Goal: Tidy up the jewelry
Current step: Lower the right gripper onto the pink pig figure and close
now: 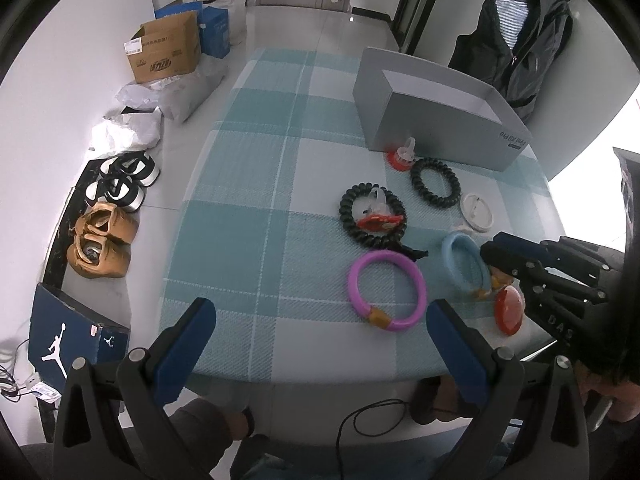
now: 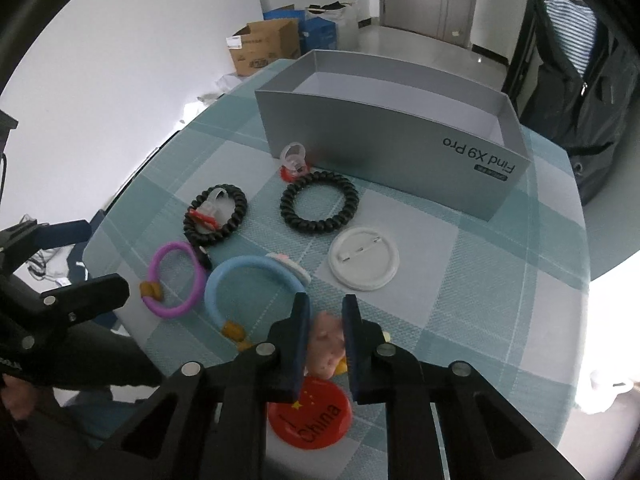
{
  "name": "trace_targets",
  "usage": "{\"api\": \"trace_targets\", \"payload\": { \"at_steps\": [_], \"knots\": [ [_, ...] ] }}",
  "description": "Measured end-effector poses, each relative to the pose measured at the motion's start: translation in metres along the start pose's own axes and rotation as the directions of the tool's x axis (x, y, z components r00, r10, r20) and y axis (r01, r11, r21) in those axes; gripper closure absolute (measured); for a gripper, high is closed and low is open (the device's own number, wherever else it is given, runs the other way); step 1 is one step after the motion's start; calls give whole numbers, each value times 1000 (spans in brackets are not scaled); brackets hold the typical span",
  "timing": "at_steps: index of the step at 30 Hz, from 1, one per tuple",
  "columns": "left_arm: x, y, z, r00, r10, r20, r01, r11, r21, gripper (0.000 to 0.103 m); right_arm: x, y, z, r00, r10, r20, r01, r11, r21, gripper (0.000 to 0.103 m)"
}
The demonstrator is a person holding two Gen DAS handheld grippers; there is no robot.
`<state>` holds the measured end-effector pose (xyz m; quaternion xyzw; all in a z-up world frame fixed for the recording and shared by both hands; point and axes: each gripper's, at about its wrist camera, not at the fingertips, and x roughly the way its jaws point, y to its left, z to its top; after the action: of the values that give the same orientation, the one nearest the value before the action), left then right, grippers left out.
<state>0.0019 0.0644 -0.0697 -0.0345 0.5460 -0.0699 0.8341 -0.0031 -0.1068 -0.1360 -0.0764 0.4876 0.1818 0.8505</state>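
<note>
right gripper fingers clamped on a pink charm just above the red badge, beside blue bangle. left gripper fingers wide, nothing between, near purple bangle. grey box at back.

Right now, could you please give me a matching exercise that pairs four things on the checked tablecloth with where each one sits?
1. purple plastic bangle
2. white round badge
3. open grey cardboard box
4. pink soft charm

a. between the right gripper's pads
b. far end of the table
c. beside the blue bangle
d. lying pin-side up

Pairs: 1-c, 2-d, 3-b, 4-a
</note>
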Motion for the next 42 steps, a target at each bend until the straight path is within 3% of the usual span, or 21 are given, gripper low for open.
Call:
{"api": "trace_targets", "payload": {
  "at_steps": [3, 4, 10, 12, 15, 19, 25, 32, 37, 42],
  "knots": [
    [0, 0, 0, 1000, 0, 1, 0, 1000, 0, 1, -1, -2, 0, 1000, 5, 4, -5, 1000, 10, 92],
    [0, 0, 0, 1000, 1, 1, -1, 1000, 1, 1, -1, -3, 1, 1000, 18, 7, -18, 1000, 20, 100],
    [1, -1, 0, 1000, 4, -2, -4, 1000, 2, 1, -9, -14, 2, 996, 77, 35, -79, 994, 78, 100],
    [0, -1, 0, 1000, 2, 0, -2, 1000, 4, 1, -13, -18, 3, 992, 119, 53, -124, 987, 100, 97],
    [0, 0, -1, 1000, -2, 4, 1, 1000, 9, 1, -23, -18, 3, 989, 120, 88, -128, 988, 87, 93],
    [-1, 3, -2, 1000, -16, 3, 16, 1000, -6, 1, -27, -11, -6, 991, 107, 75, -110, 993, 34, 75],
    [0, -1, 0, 1000, -20, 9, 20, 1000, -4, 1, -19, -3, -16, 997, 75, 32, -74, 997, -38, 74],
    [3, -1, -2, 1000, -13, 0, 13, 1000, 7, 1, -11, -6, -16, 998, 55, -14, -55, 998, -14, 77],
    [4, -4, -3, 1000, -15, -5, 15, 1000, 26, 1, -12, -7, -15, 998, 60, 1, -60, 998, -7, 78],
    [6, -12, -3, 1000, -24, -8, 24, 998, 65, 1, -30, -25, -11, 992, 104, 72, -110, 991, 83, 78]
  ]
}}
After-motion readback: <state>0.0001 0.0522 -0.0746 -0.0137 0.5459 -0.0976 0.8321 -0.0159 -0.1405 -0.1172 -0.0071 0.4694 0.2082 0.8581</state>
